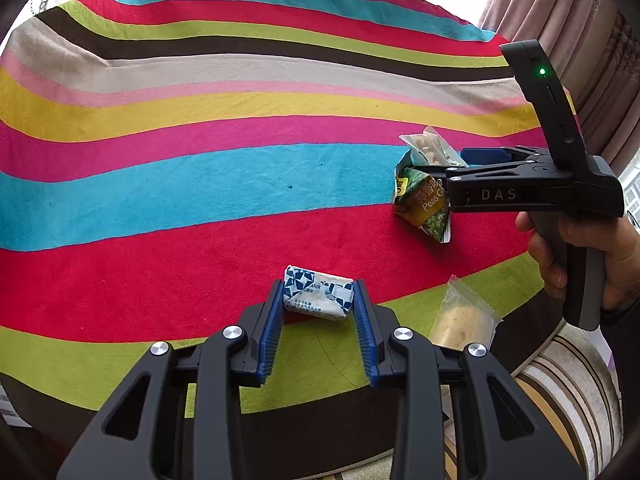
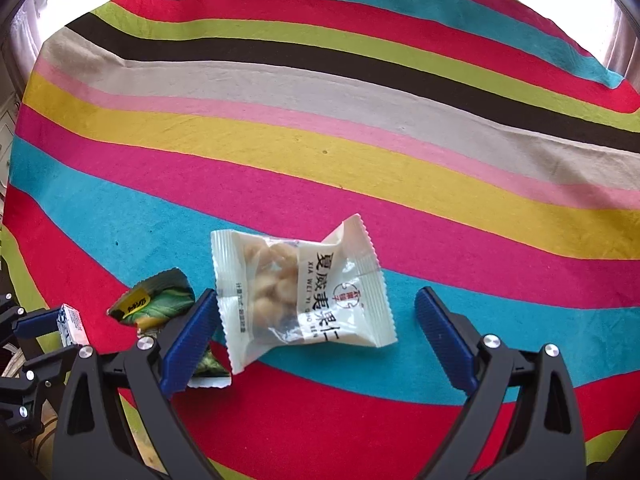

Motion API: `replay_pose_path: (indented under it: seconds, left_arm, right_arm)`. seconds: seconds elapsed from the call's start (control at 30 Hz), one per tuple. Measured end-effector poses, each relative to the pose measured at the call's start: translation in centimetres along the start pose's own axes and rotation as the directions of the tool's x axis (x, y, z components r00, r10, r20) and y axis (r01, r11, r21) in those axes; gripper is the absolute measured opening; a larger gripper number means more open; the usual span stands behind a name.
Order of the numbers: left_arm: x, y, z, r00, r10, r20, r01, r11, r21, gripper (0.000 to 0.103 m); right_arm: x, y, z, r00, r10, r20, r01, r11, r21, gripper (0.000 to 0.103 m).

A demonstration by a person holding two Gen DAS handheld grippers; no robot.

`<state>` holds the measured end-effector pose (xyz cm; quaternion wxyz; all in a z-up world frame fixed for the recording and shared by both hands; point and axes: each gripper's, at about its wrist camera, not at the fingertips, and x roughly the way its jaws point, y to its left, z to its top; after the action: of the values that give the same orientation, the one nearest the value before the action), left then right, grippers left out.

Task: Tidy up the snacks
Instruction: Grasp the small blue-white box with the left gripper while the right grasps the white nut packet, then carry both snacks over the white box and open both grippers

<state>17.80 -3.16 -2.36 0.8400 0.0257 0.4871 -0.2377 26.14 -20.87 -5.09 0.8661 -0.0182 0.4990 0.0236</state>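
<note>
My left gripper (image 1: 318, 300) is shut on a blue-and-white candy packet (image 1: 318, 297), held over the striped cloth (image 1: 200, 208); it also shows at the left edge of the right wrist view (image 2: 72, 324). My right gripper (image 2: 316, 312) is open, its fingers on either side of a white macadamia nut packet (image 2: 300, 300) that lies on the cloth, close to the left finger. A green pea snack packet (image 2: 160, 308) lies partly under that left finger. In the left wrist view the right gripper (image 1: 452, 170) sits over the nut packet (image 1: 428, 148) and the pea packet (image 1: 424, 204).
A clear packet with a beige snack (image 1: 460, 320) lies on the green stripe near the table's front right edge. Curtains (image 1: 580, 20) hang at the back right. A striped seat (image 1: 568, 392) is below the table edge.
</note>
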Motion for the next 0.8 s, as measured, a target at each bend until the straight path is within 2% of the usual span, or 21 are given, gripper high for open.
replay_pose_path:
  seconds: [0.1,0.17,0.3,0.37,0.43,0.8]
  left_arm:
    - [0.0,0.0,0.0,1.0,0.002,0.0,-0.002,1.0,0.001,0.032]
    - [-0.1,0.0,0.1,1.0,0.004,0.001,-0.004,1.0,0.002,0.032]
    - [-0.2,0.1,0.2,1.0,0.024,0.008,-0.024,1.0,-0.012,0.032]
    - [-0.4,0.1,0.2,0.999,0.031,0.014,-0.031,0.999,-0.014,0.032]
    - [-0.6,-0.1,0.3,0.999,0.04,0.021,-0.04,0.999,-0.01,0.032]
    - [-2.4,-0.8,0.3,0.996,0.05,0.069,-0.047,0.998,-0.044,0.032]
  right_arm:
    - [-0.1,0.0,0.1,1.0,-0.01,0.012,0.01,1.0,-0.014,0.087]
    - [-0.3,-0.1,0.0,1.0,-0.01,0.024,0.01,1.0,-0.017,0.072]
    - [-0.8,-0.5,-0.5,0.999,0.006,0.035,-0.006,1.0,-0.004,0.061]
    - [-1.5,-0.3,-0.8,0.998,0.014,0.056,-0.014,1.0,-0.001,0.049]
    - [-2.0,-0.3,-1.1,0.998,-0.001,0.059,0.001,1.0,-0.006,0.047]
    - [-4.3,-1.4,-4.4,0.996,0.022,0.086,-0.026,0.999,0.038,0.041]
